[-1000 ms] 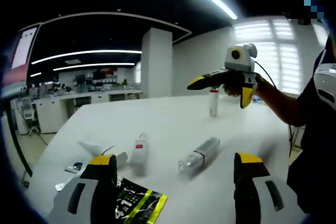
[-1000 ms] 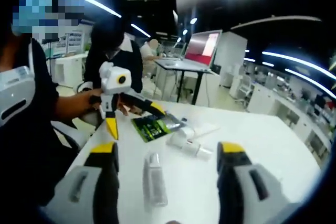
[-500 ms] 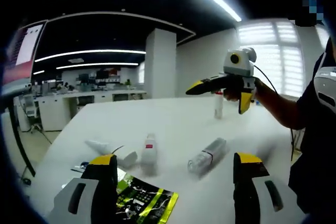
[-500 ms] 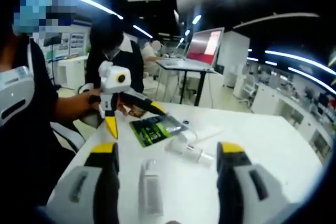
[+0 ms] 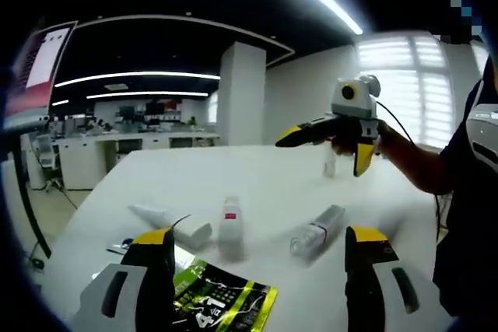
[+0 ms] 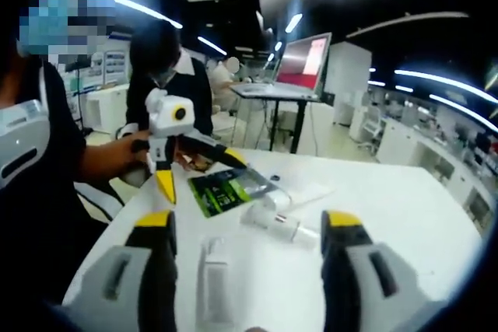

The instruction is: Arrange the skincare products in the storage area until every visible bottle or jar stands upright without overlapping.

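White bench (image 5: 257, 169), left to right — one tube (image 5: 167, 221) lying, one white bottle (image 5: 230, 226) lying, one clear bottle (image 5: 317, 232) lying, one small bottle (image 5: 330, 162) upright behind the right tongs (image 5: 323, 134). Green sachet (image 5: 222, 306) in front. One of four stood; three left. Left tongs (image 5: 253, 270) and right tongs both wide open, empty.

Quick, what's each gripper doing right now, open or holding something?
Left gripper: open, holding nothing.
Right gripper: open, holding nothing.

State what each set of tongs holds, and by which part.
Nothing. The left tongs and right tongs both stand open with bare table between the jaws; the clear bottle lies ungripped.
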The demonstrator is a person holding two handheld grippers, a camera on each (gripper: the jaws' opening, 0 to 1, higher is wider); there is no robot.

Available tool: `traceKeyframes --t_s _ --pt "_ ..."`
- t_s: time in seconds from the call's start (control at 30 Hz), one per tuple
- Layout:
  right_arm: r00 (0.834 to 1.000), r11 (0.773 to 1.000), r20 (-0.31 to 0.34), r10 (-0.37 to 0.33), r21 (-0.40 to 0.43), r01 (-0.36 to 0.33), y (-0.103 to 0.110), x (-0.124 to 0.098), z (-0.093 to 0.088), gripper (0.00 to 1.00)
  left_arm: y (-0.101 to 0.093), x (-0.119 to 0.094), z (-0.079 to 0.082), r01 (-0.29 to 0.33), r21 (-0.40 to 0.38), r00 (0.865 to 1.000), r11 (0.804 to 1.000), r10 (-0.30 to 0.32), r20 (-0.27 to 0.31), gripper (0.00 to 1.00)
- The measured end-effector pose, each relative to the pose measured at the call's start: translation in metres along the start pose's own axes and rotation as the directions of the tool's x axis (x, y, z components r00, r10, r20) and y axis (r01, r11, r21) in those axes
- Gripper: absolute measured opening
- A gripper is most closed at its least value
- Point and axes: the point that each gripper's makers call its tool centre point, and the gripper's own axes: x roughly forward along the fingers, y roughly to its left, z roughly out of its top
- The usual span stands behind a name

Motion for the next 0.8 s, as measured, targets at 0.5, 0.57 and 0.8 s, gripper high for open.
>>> traceKeyframes --t_s 0.5,0.57,0.8 --pt "1.000 1.000 -0.015 0.018 0.009 -0.018 -0.009 0.016 0.000 0.75 0.016 0.004 -0.001 -0.014 -0.017 1.000 1.000 0.014 0.005 0.91" --pt "1.000 1.000 -0.016 0.018 0.008 -0.018 -0.011 0.018 0.001 0.75 0.018 0.003 -0.002 -0.016 -0.020 1.000 1.000 0.016 0.004 0.91" --pt "1.000 0.999 -0.011 0.022 0.033 -0.021 -0.018 0.028 -0.002 0.73 0.027 0.001 -0.007 -0.035 -0.027 0.999 0.999 0.035 -0.005 0.91"
